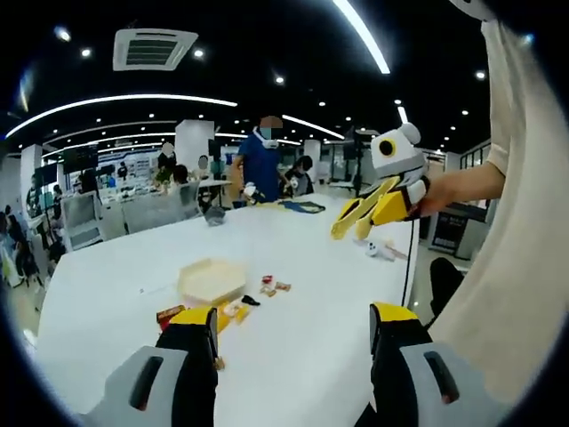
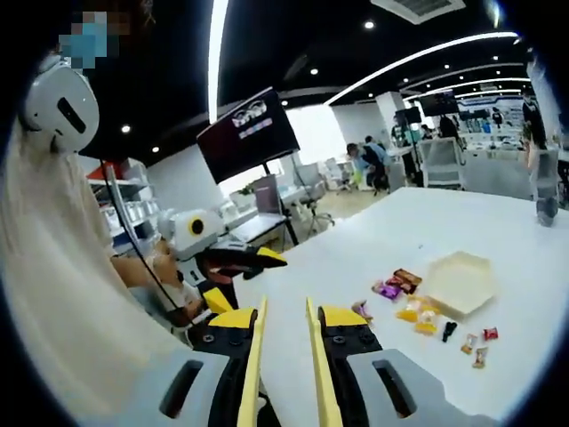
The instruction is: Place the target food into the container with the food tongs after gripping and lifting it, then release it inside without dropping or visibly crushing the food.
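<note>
A beige hexagonal container [image 1: 212, 280] [image 2: 458, 280] lies open on the white table [image 1: 302, 267]. Small wrapped foods are scattered beside it: a red one [image 1: 267, 286], yellow ones [image 1: 233, 310] [image 2: 416, 316] and purple and brown ones [image 2: 396, 285]. My left gripper [image 1: 293, 331] hovers over the near edge of the table, open wide with nothing between its jaws. It also appears at the left of the right gripper view [image 2: 233, 263]. My right gripper [image 2: 284, 316] [image 1: 391, 197] is shut on yellow food tongs [image 2: 256, 356] [image 1: 354, 218], held in the air well short of the foods.
A person in a blue shirt [image 1: 262, 165] stands at the table's far end, near a dark object [image 1: 213, 216] and a blue item [image 1: 302, 206]. Small white bits [image 1: 382, 249] lie near the right edge. A screen on a stand [image 2: 247, 133] and chairs stand beyond the table.
</note>
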`<state>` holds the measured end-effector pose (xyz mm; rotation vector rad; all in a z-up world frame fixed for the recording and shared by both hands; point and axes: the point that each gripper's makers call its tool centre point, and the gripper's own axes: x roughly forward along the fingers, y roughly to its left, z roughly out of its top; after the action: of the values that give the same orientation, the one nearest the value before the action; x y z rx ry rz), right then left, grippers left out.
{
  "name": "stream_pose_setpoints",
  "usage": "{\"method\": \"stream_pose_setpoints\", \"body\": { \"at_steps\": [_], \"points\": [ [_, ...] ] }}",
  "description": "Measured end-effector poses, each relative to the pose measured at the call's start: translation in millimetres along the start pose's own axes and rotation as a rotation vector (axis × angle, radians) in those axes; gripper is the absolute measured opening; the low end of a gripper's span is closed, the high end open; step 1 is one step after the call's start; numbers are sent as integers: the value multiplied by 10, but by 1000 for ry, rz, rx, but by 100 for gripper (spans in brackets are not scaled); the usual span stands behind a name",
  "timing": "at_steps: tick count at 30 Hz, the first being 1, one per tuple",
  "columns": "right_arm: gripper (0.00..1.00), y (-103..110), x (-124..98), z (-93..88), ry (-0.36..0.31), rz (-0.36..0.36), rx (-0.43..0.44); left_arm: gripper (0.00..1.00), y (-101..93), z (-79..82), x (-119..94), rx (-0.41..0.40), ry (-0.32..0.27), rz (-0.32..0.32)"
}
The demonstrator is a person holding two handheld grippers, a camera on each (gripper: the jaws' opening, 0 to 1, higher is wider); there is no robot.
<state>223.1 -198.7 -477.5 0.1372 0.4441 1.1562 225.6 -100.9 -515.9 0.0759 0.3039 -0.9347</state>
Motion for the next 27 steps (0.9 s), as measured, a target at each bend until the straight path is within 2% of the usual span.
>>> {"method": "stream_pose_setpoints", "body": {
  "at_steps": [6, 14, 20, 27],
  "points": [
    [26, 62, 144, 8, -20, -38, 10, 69, 88, -68, -178, -12, -2, -11],
    [26, 75, 311, -151, 61, -131, -54, 69, 111, -117, -361, -37, -15, -50],
    [26, 62, 318, -274, 80, -157, -24, 69, 107, -138, -367, -50, -16, -54],
    [26, -37, 248, -307, 86, -149, -14, 69, 57, -145, -252, -56, 6, -49]
  ]
}}
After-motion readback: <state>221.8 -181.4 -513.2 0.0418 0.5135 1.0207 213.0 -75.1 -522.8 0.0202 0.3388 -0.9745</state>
